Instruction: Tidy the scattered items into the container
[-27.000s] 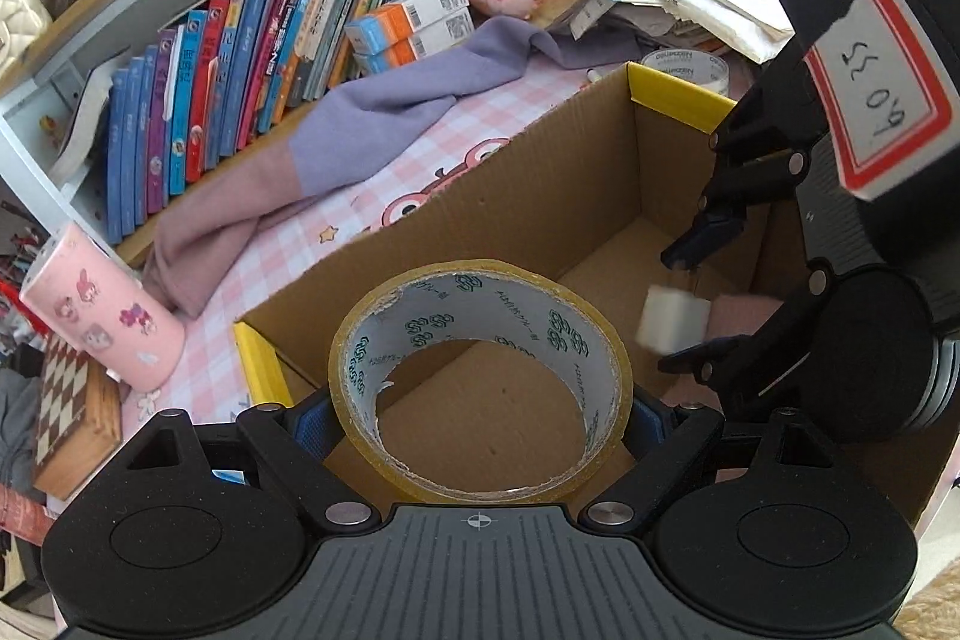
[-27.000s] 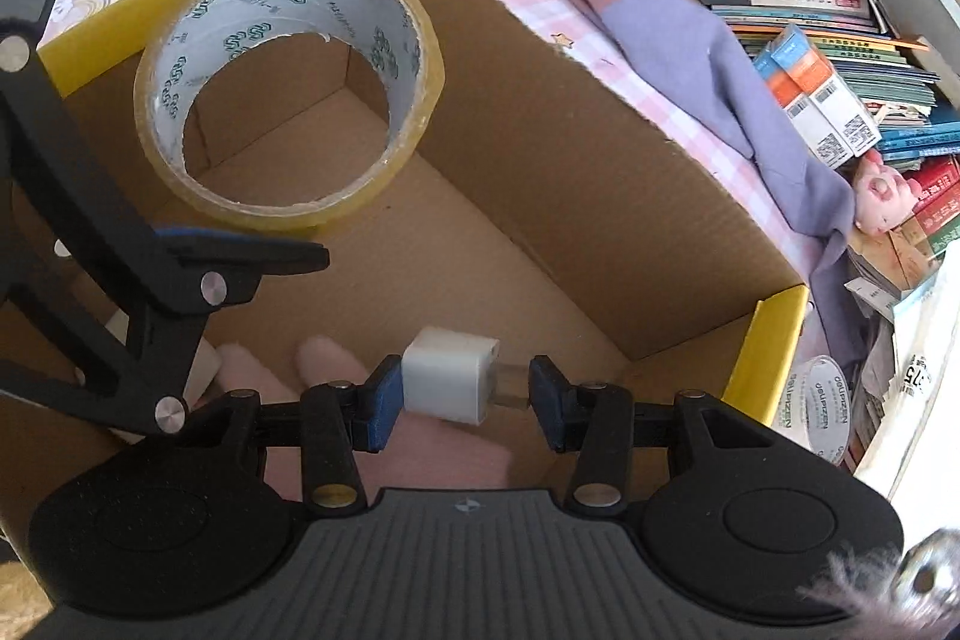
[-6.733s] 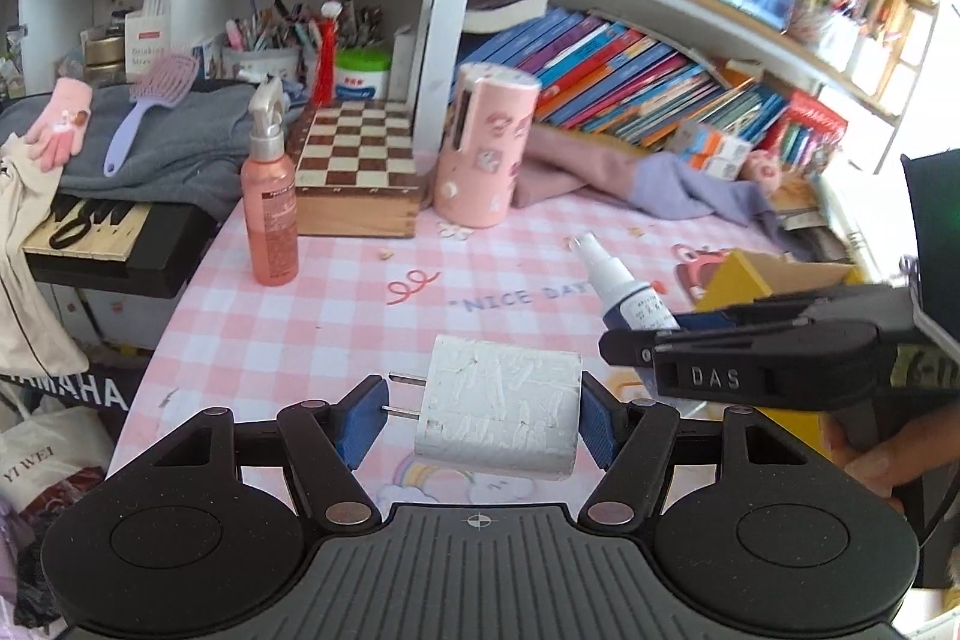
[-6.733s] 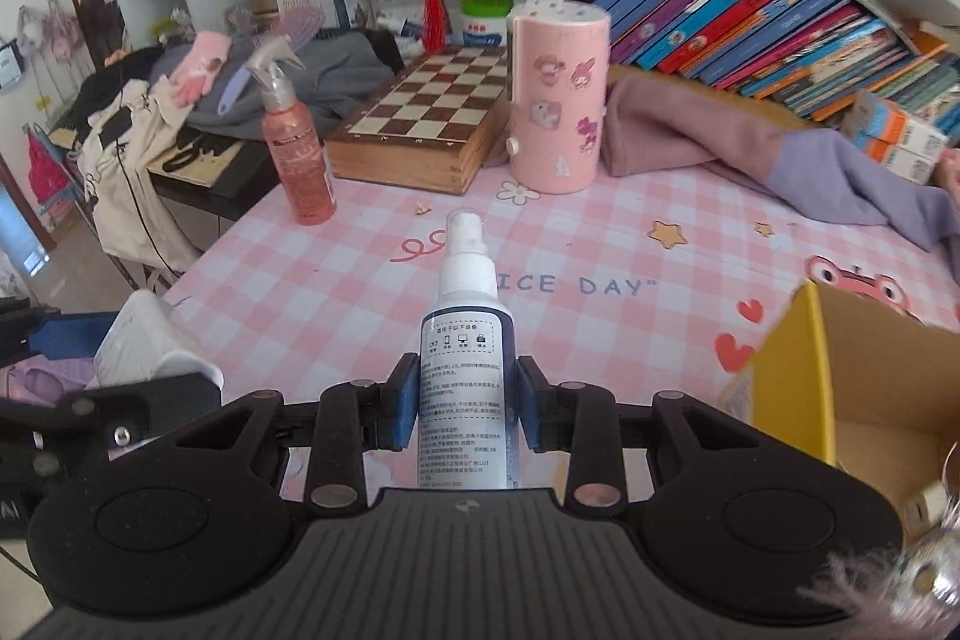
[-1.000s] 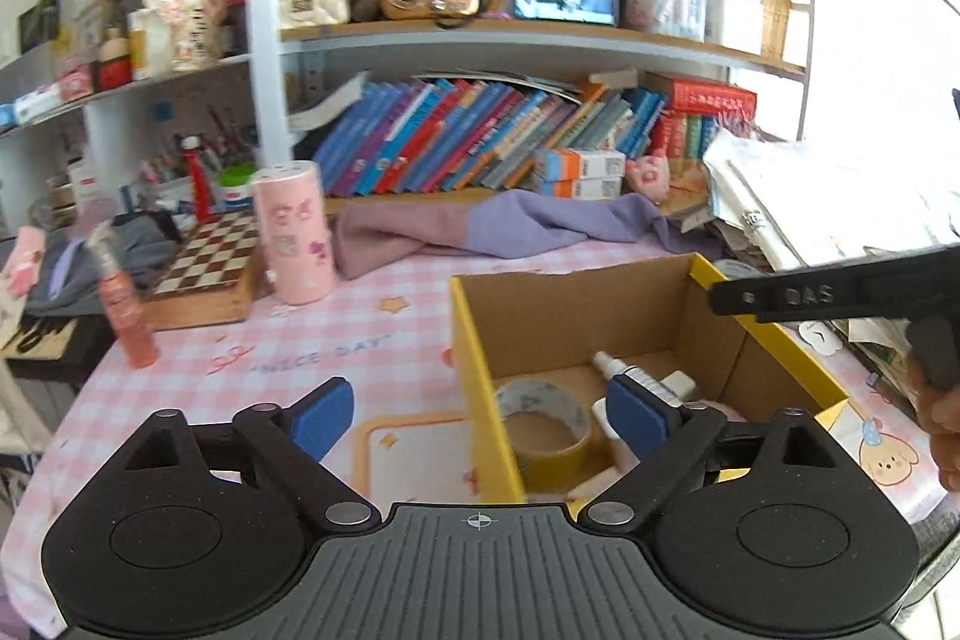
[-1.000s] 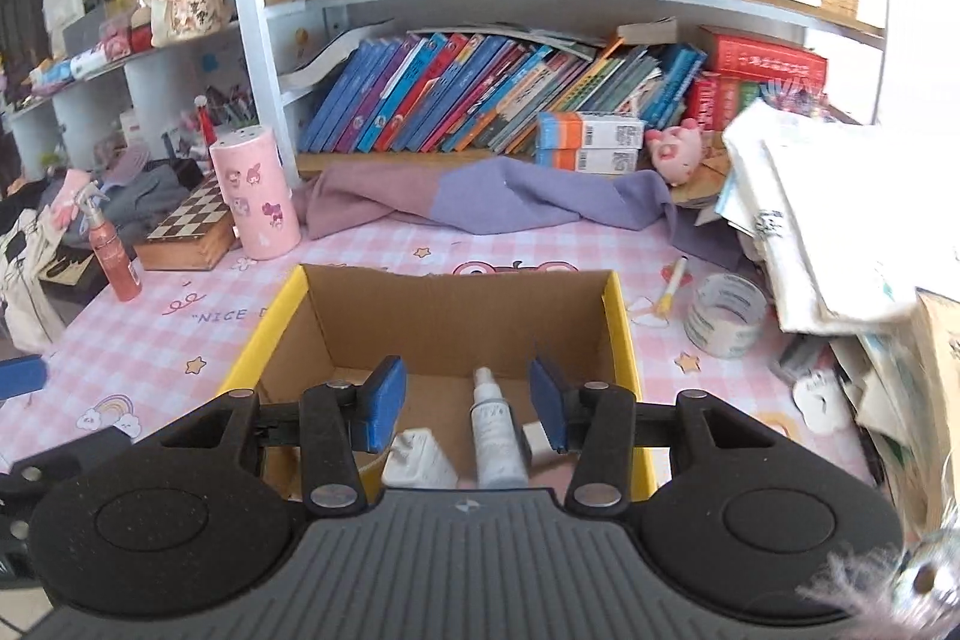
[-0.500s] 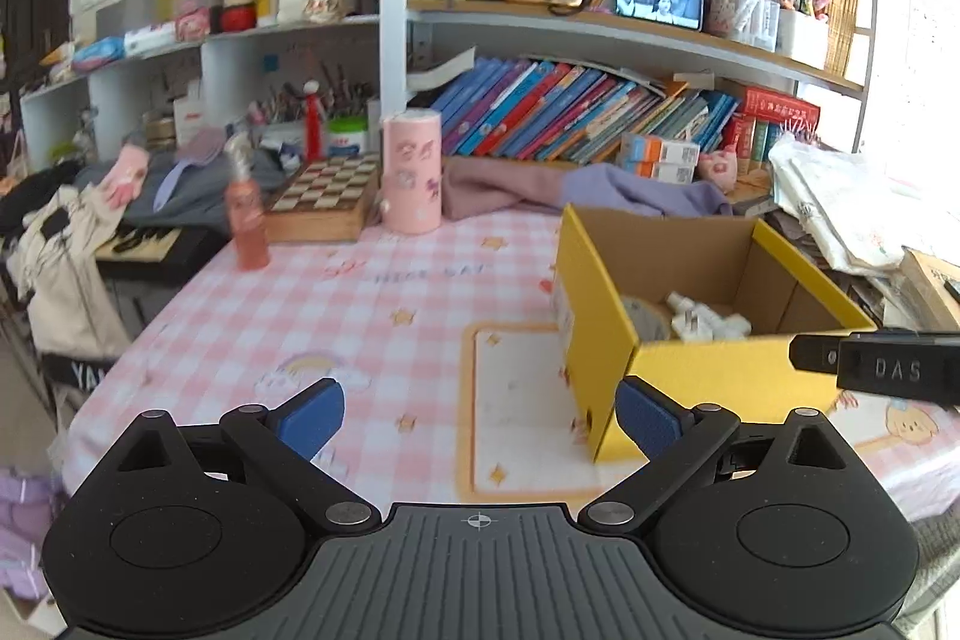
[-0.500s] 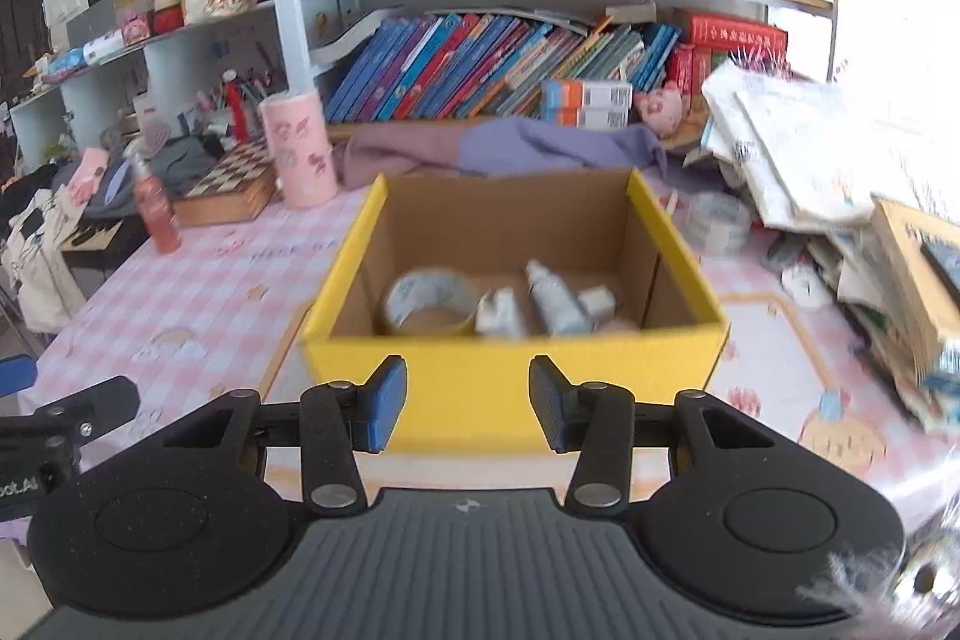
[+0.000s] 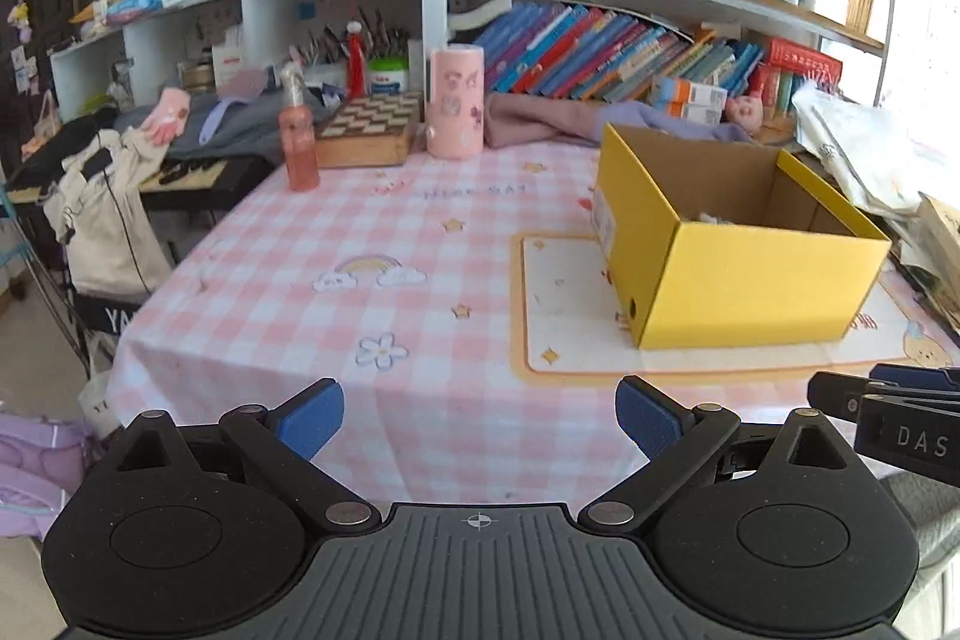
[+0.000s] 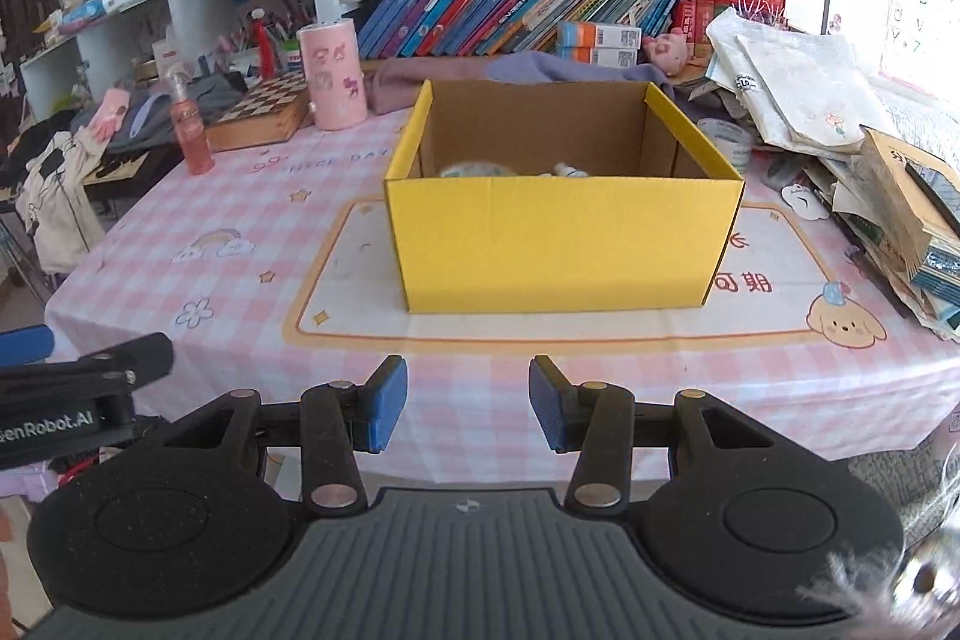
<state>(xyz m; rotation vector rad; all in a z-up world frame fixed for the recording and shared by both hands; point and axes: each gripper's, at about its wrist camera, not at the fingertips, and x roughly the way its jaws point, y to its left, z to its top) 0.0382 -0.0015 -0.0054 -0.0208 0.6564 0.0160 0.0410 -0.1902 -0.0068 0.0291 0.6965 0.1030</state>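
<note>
Both grippers have pulled back from the yellow box (image 10: 564,244), which now sits far off mid-table with tape roll and bottle inside (barely visible). Left gripper (image 9: 479,415) gapes wide, right gripper (image 10: 468,403) narrower; both empty. Tidying looks finished.

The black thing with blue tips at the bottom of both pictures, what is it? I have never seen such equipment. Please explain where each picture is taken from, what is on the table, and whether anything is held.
It is no robot. A person holds a two-finger claw in each hand, and a camera on each claw looks forward along its fingers. One picture comes from the left claw, the other from the right claw. Both claws are open and hold nothing.

On the pink checked tablecloth stands a yellow cardboard box. Inside it only the tops of a tape roll and a small bottle show. Behind the box stand a pink cylinder, a chessboard box and a pink spray bottle.
</note>
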